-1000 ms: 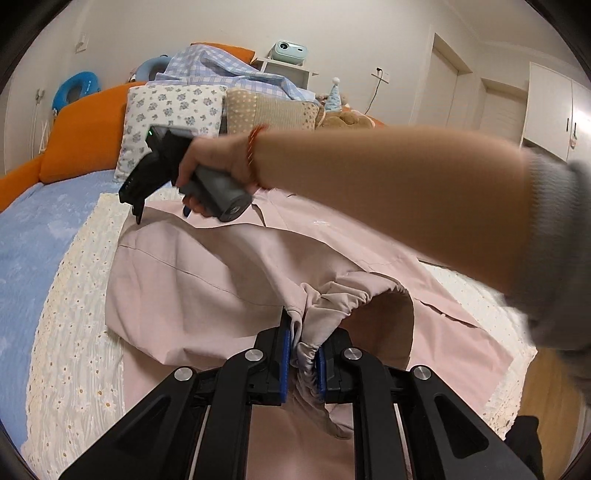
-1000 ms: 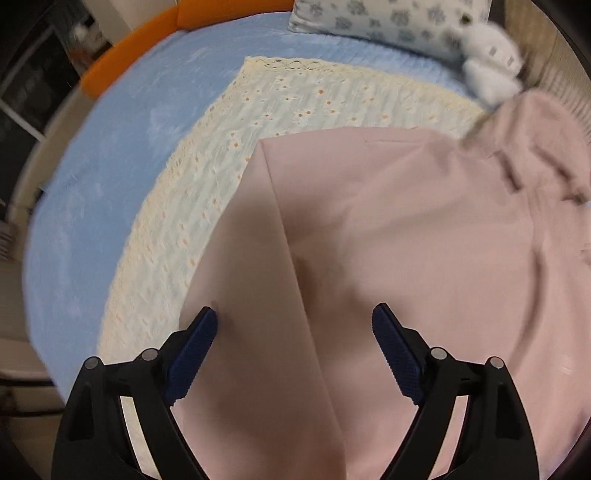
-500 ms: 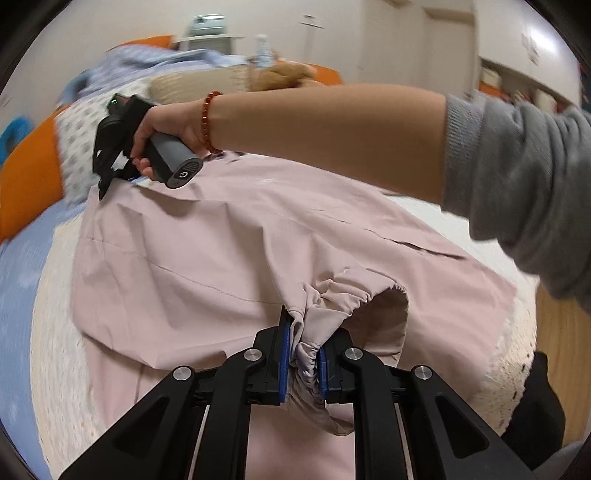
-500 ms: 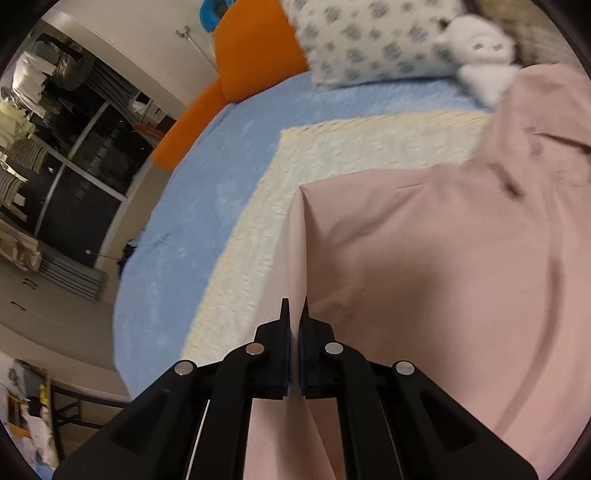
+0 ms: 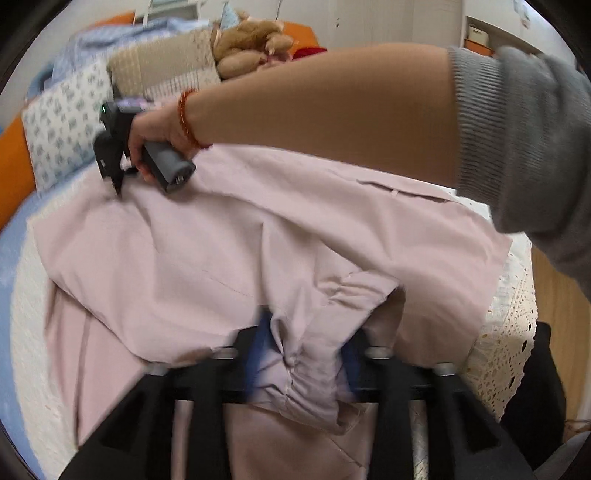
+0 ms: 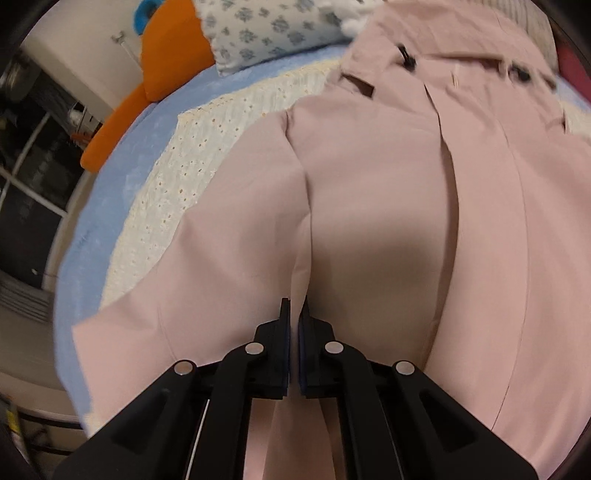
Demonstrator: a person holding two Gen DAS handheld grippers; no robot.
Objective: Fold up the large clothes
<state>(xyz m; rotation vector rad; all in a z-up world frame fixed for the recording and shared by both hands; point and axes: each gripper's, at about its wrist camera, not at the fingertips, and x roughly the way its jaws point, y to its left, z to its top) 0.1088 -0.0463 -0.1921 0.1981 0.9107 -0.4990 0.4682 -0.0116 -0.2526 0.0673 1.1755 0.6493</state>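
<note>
A pink coat [image 5: 207, 258] lies spread on the bed [image 6: 110, 173] for folding, its cuff [image 5: 306, 354] between the opening jaws of the left gripper [image 5: 301, 354], apparently being released, while the right gripper [image 6: 293, 325] pinches a fold shut.

**Surroundings: bed and bedding**

Bed [image 6: 110, 206] carries a blue sheet with a cream eyelet blanket [image 6: 207, 155] laid over it. Floral pillow [image 6: 266, 33] leans against an orange headboard cushion [image 6: 173, 48]. Beige checked pillow [image 5: 166, 70] stands beside it, a brown plush toy [image 5: 251, 40] just behind. Wooden floor [image 5: 554, 280] shows at the bedside. Dark window panes [image 6: 29, 177] lie beyond the bed.
</note>
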